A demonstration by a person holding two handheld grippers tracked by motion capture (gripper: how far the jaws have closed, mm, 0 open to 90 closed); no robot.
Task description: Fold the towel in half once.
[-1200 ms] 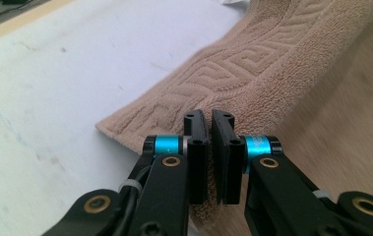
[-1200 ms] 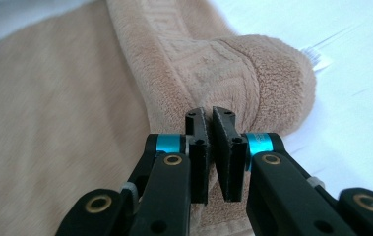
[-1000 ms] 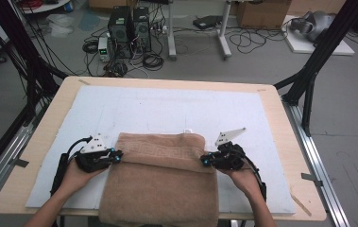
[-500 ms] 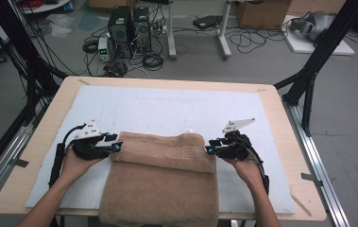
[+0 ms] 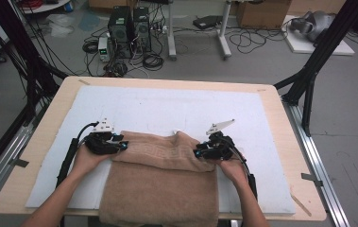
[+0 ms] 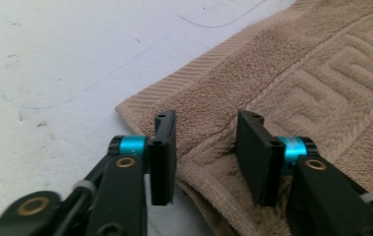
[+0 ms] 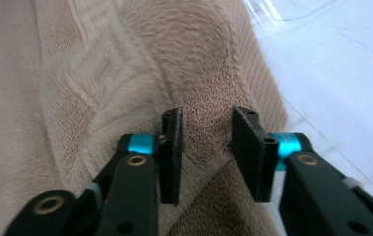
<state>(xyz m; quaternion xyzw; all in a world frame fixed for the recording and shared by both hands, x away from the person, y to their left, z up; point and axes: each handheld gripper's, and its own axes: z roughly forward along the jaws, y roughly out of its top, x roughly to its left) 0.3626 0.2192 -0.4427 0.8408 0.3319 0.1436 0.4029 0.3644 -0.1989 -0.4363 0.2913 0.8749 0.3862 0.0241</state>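
Folding, first fold laid: brown towel (image 5: 162, 182) doubled on the white mat (image 5: 176, 106), near end hanging off the table's front edge. Left gripper (image 5: 122, 145) and right gripper (image 5: 199, 153) have released the corners, jaws standing apart, lately narrowing slightly over the folded edge.

A tan towel (image 5: 162, 179) with a woven key-pattern border is lying folded over on the white-covered counter (image 5: 167, 106), its near end hanging off the edge.
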